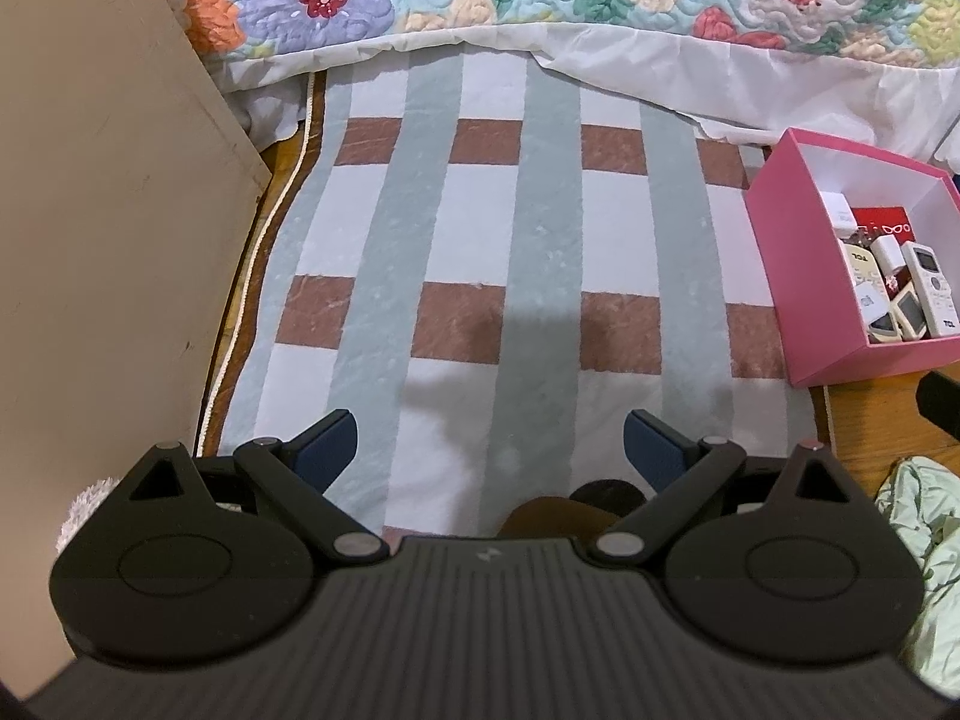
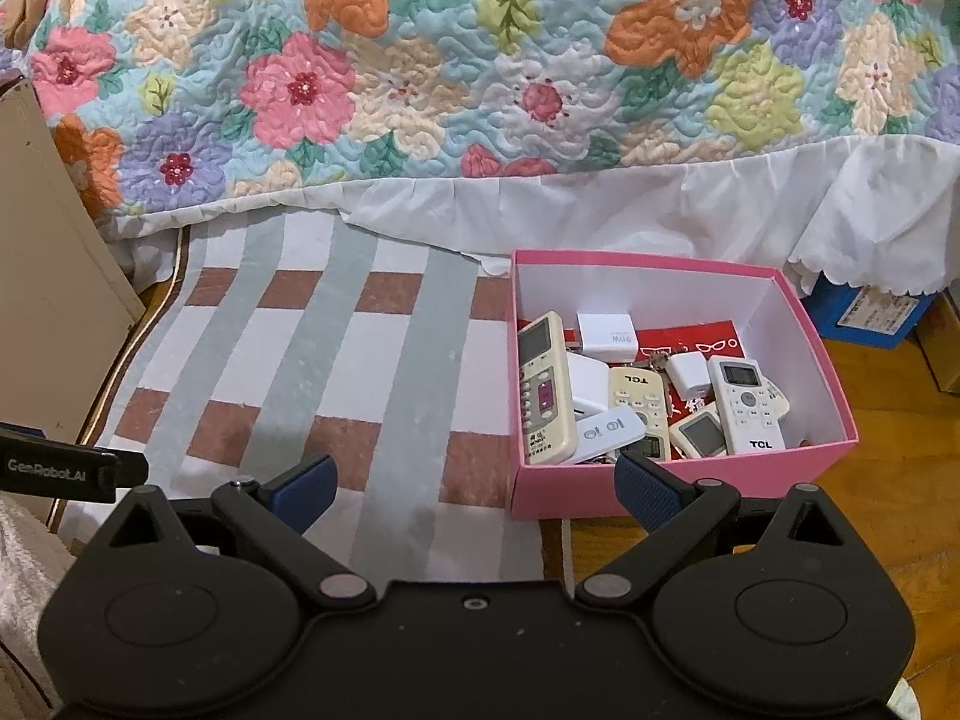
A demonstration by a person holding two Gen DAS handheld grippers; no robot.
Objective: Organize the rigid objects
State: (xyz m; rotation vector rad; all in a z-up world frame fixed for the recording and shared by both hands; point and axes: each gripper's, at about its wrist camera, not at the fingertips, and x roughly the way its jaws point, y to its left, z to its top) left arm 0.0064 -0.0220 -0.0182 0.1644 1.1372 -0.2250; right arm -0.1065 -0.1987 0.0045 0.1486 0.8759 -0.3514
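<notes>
**Both tools released over the striped rug, pink box loaded**

Striped rug [image 1: 480, 252] fills the floor ahead, grey, white and brown checks running up to the flowered quilt [image 2: 480, 60] across the top of both views; a beige panel [image 1: 90, 210] stands along the left edge; wooden floor [image 2: 888, 480] shows at lower right in the right wrist view.

Left tool [image 1: 491, 450] hangs above the rug, fingers spread wide, nothing between them; its shadow falls on the stripes just ahead.

Right tool [image 2: 474, 483] is likewise released and holding nothing; its right finger [image 2: 651, 495] sits just in front of the pink box [image 2: 678, 483], which rests half on the rug's edge, half on the floor, centre right of that frame and at the right edge of the other.

Inside the box, a jumble: a cream remote [image 2: 543, 390] along the left wall; a white TCL remote [image 2: 750, 405] towards the right; white chargers [image 2: 606, 330] at the back; a red card [image 2: 714, 342] underneath.
</notes>
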